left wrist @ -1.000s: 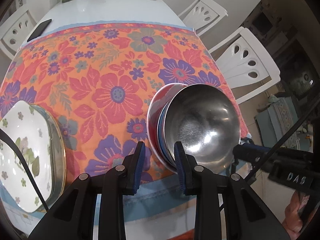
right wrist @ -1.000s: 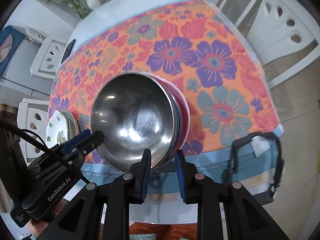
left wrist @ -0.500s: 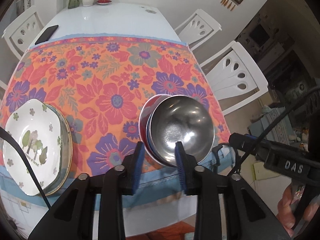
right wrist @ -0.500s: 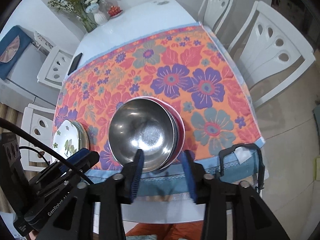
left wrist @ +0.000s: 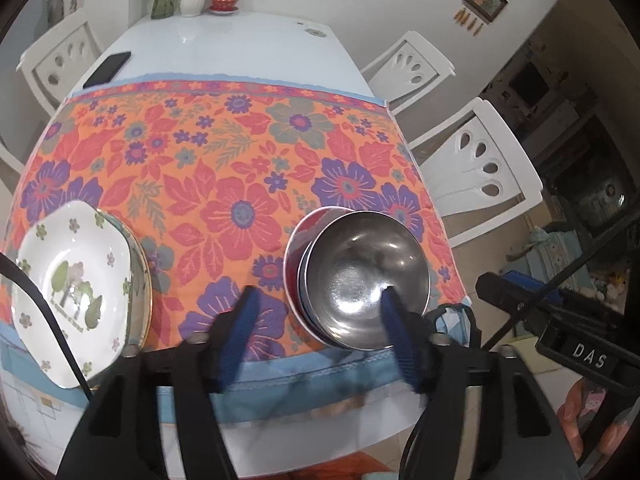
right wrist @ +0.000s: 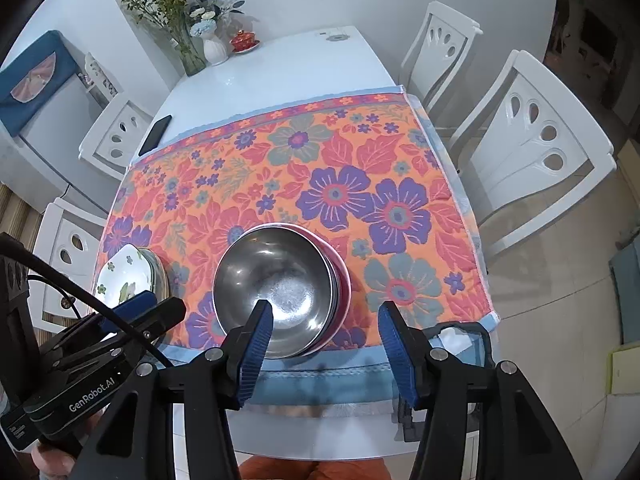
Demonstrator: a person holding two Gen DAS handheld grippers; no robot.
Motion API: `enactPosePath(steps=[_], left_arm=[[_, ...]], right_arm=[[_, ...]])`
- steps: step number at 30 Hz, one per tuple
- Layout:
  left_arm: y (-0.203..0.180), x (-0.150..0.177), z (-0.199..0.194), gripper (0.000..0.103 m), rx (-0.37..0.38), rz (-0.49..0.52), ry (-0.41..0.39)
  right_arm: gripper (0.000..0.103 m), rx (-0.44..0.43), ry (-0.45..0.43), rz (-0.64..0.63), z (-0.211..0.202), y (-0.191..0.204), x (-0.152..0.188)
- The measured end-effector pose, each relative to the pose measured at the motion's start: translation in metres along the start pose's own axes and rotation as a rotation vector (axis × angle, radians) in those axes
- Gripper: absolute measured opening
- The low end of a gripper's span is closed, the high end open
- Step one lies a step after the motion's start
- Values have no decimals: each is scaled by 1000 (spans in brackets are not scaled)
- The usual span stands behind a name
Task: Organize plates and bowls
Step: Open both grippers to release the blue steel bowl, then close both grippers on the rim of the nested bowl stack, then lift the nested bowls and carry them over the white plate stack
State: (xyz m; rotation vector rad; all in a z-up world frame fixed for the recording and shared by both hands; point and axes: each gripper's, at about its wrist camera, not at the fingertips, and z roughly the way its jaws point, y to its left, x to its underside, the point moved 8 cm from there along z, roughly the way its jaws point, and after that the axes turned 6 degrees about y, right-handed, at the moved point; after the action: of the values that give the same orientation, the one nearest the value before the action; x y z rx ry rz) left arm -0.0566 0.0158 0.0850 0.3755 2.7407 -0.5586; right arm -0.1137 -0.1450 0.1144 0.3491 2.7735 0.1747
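At the lower centre of both views, the bowls (left wrist: pixel 366 280) sit nested on the floral cloth (left wrist: pixel 224 184) near the tabletop's (left wrist: pixel 240 52) near edge: a steel bowl on top, with blue and red rims showing beneath it. The left claw (left wrist: pixel 316 336) has its jaws apart and opening, blurred, with nothing pressed between them; a second ago they stood close together at the bowl's rim. The right claw (right wrist: pixel 326 346) is likewise apart and opening, its pads clear of the bowls, where a second ago it was nearly shut beside the rim. Both cameras now see more of the tabletop than before, and the bowls look smaller and farther off. The plates (left wrist: pixel 80 300) lie stacked at the lower left of the left view, a white flowered one on top, well apart from the bowls; in the right view the plates (right wrist: pixel 128 276) are partly hidden behind the left claw's body. A dark phone (right wrist: pixel 155 135) lies on the bare tabletop past the cloth, and a vase (right wrist: pixel 214 48) stands at the far end.
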Motion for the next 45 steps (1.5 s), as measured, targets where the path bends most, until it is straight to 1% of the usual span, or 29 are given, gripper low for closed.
enactPosePath(steps=[2, 6, 12, 19, 22, 27, 30, 32, 34, 36, 37, 39, 41, 42, 43, 44, 45], left_arm=[[4, 0, 7, 66, 23, -29, 15], [12, -1, 22, 66, 15, -51, 43], [23, 0, 51, 66, 52, -115, 83], [37, -2, 82, 66, 113, -197, 114], [40, -5, 92, 65, 133, -212, 126], [42, -8, 106, 63, 155, -225, 135], [44, -7, 114, 59, 177, -244, 145], [45, -6, 119, 56, 187, -257, 152], [45, -5, 122, 54, 216, -270, 157], [44, -4, 124, 53, 235, -280, 158], [44, -4, 125, 52, 245, -279, 156], [43, -5, 126, 49, 266, -274, 154], [41, -4, 128, 48, 282, -274, 156], [40, -4, 129, 46, 293, -276, 161], [38, -4, 131, 40, 308, -277, 165], [34, -4, 133, 38, 328, -277, 171], [32, -5, 133, 39, 315, -269, 166]], right_arm=[[53, -7, 6, -4, 6, 0, -1], [53, -23, 16, 1, 22, -3, -2], [53, -38, 35, 4, 53, -11, -4], [53, -114, 89, 42, 88, -19, -3], [53, -161, 124, 71, 106, -23, -4], [53, -241, 152, 105, 125, -21, -6], [53, -269, 169, 103, 136, -15, -9], [53, -269, 174, 88, 141, -11, -11], [53, -272, 183, 68, 147, -6, -13], [53, -275, 192, 62, 152, -4, -13], [53, -283, 201, 60, 156, -4, -14], [53, -306, 215, 66, 160, -5, -13], [54, -338, 225, 79, 163, -7, -14], [55, -351, 226, 82, 163, -7, -15], [56, -367, 227, 85, 165, -7, -15], [56, -372, 225, 84, 165, -7, -15], [56, -376, 220, 77, 165, -6, -15]])
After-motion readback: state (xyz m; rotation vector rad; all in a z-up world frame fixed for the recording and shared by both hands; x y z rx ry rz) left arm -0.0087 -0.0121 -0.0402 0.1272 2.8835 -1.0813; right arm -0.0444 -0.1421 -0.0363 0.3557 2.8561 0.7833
